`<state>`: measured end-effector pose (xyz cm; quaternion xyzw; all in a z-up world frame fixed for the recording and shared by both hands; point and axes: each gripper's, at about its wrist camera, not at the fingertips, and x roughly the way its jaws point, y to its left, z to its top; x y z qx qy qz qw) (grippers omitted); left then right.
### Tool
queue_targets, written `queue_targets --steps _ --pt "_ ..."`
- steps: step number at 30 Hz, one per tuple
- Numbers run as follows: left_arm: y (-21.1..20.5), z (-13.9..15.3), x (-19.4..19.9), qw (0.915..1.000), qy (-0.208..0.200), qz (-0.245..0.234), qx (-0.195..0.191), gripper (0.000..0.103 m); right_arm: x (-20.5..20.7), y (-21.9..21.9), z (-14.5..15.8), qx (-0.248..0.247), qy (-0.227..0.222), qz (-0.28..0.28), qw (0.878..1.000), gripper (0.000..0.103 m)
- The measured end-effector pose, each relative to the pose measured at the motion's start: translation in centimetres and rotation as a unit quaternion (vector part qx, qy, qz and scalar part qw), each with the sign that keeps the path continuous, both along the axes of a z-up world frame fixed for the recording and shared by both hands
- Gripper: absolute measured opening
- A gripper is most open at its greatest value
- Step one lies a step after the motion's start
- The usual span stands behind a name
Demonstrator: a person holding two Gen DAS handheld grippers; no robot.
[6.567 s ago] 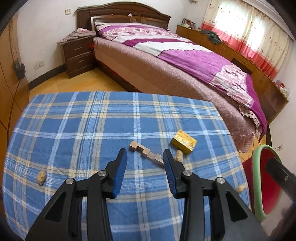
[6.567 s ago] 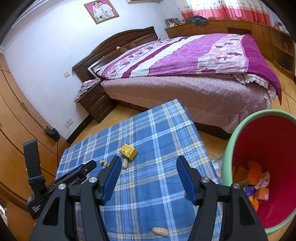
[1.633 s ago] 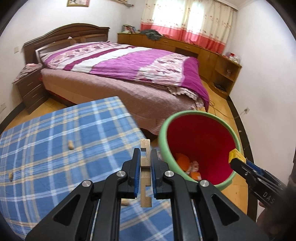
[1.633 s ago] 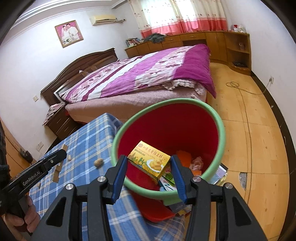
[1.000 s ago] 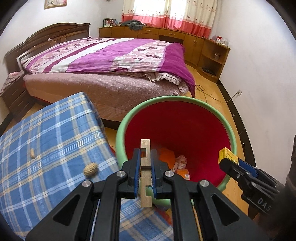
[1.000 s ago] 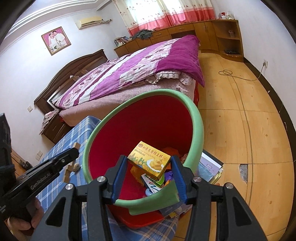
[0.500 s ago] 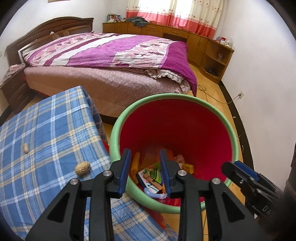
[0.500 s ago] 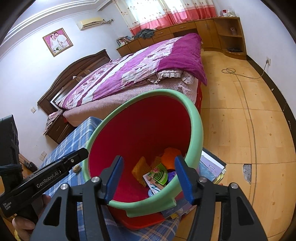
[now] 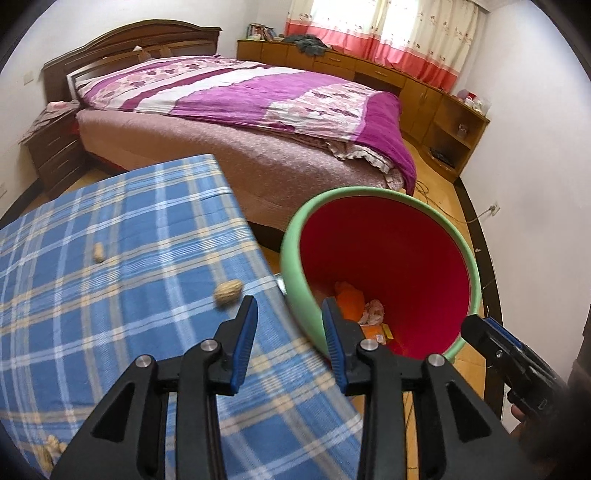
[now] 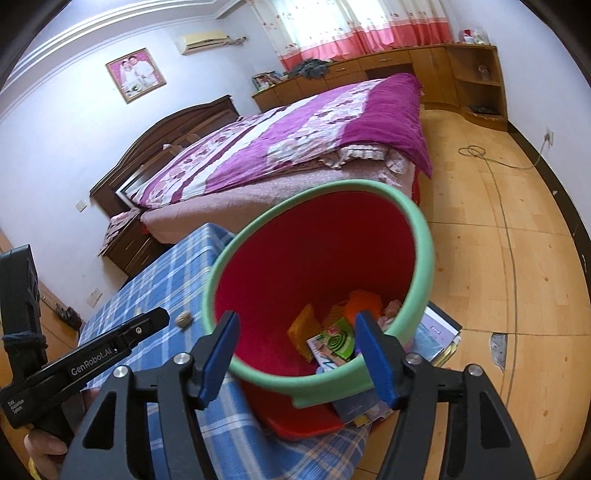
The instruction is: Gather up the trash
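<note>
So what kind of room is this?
It looks like a bedroom in a home: there's a big bed with a purple quilt, a nightstand beside it, and curtains on the window.

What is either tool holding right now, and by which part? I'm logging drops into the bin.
Nothing is held. The left tool and the right tool have just been opening, and both stand open and empty over the bin.

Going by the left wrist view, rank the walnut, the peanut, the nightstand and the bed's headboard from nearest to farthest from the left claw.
1. Walnut: on the checked cloth, just ahead of the left claw, slightly to its left.
2. Peanut: farther up the cloth, well to the left.
3. Nightstand: on the floor beyond the table, far left.
4. Headboard: at the back wall, behind the nightstand.
</note>
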<state>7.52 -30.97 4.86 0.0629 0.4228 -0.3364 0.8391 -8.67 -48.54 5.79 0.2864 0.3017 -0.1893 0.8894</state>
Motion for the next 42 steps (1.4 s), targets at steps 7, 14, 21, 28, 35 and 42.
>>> queue_targets --steps 7,14,21,28,35,42 --pt "3.8 1.2 -1.1 0.9992 -0.022 0.032 0.007 0.041 0.3 3.4 1.5 -0.019 0.0 0.022 1.0 0.078" --pt "7.6 2.3 -1.9 0.9979 -0.034 0.055 0.001 0.041 0.6 7.3 2.7 -0.039 -0.001 0.05 0.998 0.081" --pt "11.3 3.0 -2.5 0.9954 -0.044 0.084 -0.003 0.041 0.4 10.9 3.5 -0.056 -0.006 0.07 0.996 0.083" --pt "14.3 3.1 -3.3 0.9929 -0.055 0.106 -0.005 0.041 0.3 14.3 4.0 -0.085 -0.009 0.084 0.993 0.087" --pt "17.2 2.9 -4.0 0.9887 -0.066 0.135 -0.001 0.041 -0.3 16.8 3.9 -0.106 -0.009 0.088 0.99 0.087" --pt "19.4 2.9 -4.4 0.9839 -0.076 0.162 0.001 0.041 -0.7 18.0 3.9 -0.111 -0.015 0.09 0.99 0.087"
